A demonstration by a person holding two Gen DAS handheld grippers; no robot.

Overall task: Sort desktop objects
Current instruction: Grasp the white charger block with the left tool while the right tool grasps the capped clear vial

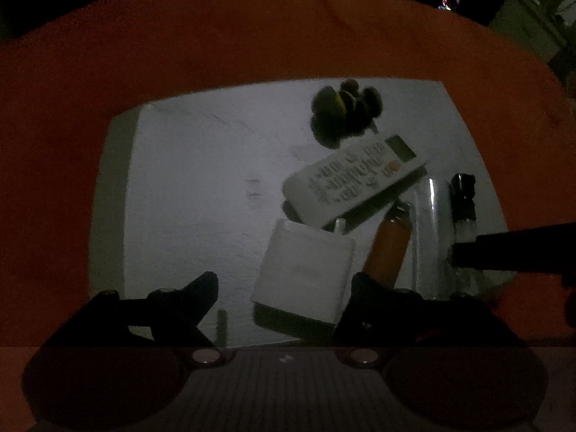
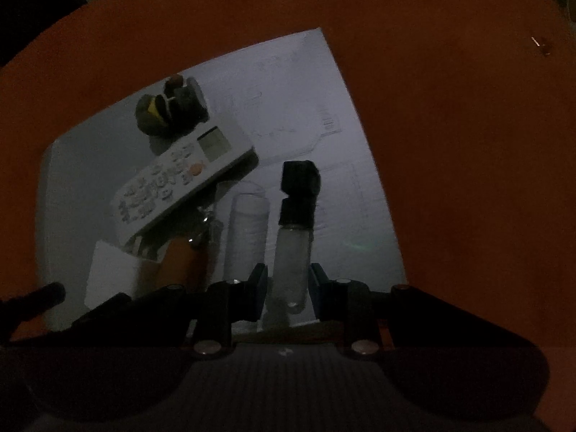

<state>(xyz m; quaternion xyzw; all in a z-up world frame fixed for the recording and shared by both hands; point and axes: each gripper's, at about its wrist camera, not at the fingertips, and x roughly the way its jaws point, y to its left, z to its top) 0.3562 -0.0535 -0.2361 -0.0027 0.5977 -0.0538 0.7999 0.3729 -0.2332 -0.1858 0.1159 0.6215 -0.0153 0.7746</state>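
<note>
Orange cloth (image 2: pixel 450 144) | spray bottle (image 2: pixel 293 252) between right hand-held gripper (image 2: pixel 288 284) pads, contact unclear

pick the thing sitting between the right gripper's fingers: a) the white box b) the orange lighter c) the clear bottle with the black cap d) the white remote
c: in the right wrist view the clear bottle with the black cap stands in the gap of the right gripper, while the white remote lies off to the side.
</note>
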